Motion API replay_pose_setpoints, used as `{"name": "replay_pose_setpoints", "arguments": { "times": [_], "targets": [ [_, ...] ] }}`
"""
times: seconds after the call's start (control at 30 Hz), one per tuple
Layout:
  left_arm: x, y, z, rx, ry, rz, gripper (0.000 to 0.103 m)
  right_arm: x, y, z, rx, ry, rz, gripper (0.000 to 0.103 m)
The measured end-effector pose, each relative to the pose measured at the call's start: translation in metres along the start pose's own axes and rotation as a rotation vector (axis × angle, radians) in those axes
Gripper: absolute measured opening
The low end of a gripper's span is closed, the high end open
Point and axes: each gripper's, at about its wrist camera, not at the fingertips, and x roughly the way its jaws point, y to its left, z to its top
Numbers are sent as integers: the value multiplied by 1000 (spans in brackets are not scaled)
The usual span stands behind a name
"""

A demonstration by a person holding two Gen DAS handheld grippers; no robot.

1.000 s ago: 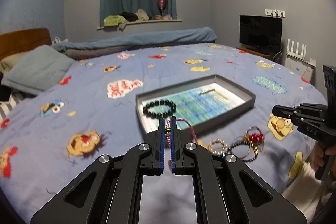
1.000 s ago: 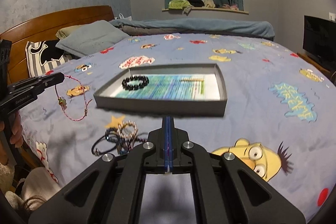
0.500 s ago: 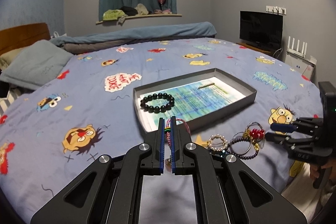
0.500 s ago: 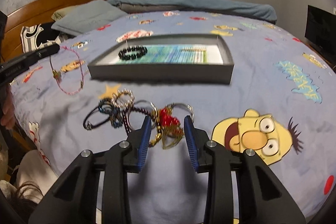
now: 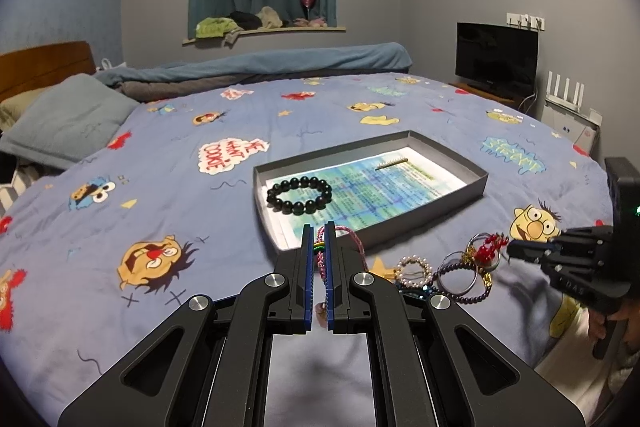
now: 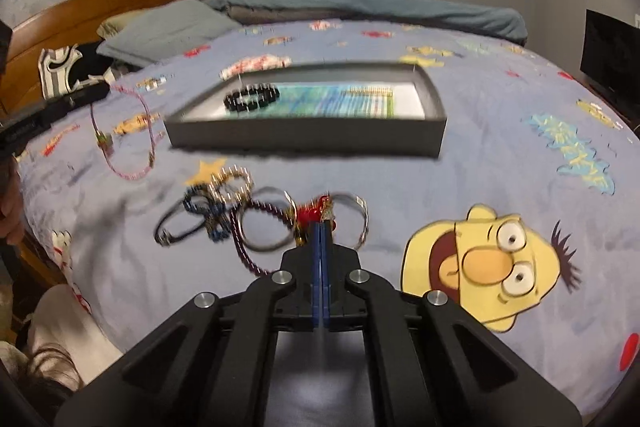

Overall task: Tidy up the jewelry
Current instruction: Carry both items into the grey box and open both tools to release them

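Wide bed under a blue cartoon-print cover, filling most of both views. At 12 o'clock from the left gripper, shallow grey rectangular cardboard tray flat on the cover, lined with a blue-green printed sheet. Inside the tray, toward its 9 o'clock end, black round-bead bracelet; toward the far long wall, a small gold bar-shaped piece. On the cover just in front of the tray's near wall, at 2 o'clock from the left gripper, loose heap of mixed bracelets: pearl ring, dark purple beads, silver hoops, all touching or overlapping. Left gripper raised above the cover, jaws nearly pressed together, pinching a pink braided cord bracelet that hangs in a loop below the tips, at 10 o'clock in the right wrist view. Right gripper low at the heap's right end, jaws pressed together on the red-bead and gold charm cluster; blurred there, exact hold hard to read.
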Motion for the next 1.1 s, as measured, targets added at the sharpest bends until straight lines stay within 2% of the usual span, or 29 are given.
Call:
{"name": "replay_pose_setpoints", "arguments": {
  "times": [0.3,0.43,0.5,0.6,0.63,0.67,0.7,0.87,1.1],
  "targets": [
    [-3,2,29,18,-37,3,5,-24,-2,51,-36,-120,18,0],
    [5,2,53,30,-55,11,5,-27,-8,77,-28,-155,29,0],
    [7,2,59,29,-57,12,5,-25,-9,84,-44,-145,31,0],
    [7,-1,56,29,-59,2,5,-23,-10,76,-48,-125,29,1],
    [9,-2,53,32,-52,0,5,-20,-10,68,-48,-98,35,3],
    [11,-3,50,33,-44,-3,5,-16,-9,62,-48,-74,41,11],
    [13,-4,48,32,-37,-6,5,-13,-9,55,-48,-52,48,14],
    [24,-4,35,11,1,-26,5,2,-7,21,-43,39,59,20],
    [26,-4,26,-1,18,-35,5,18,-2,1,-41,104,77,21]
  ]
}}
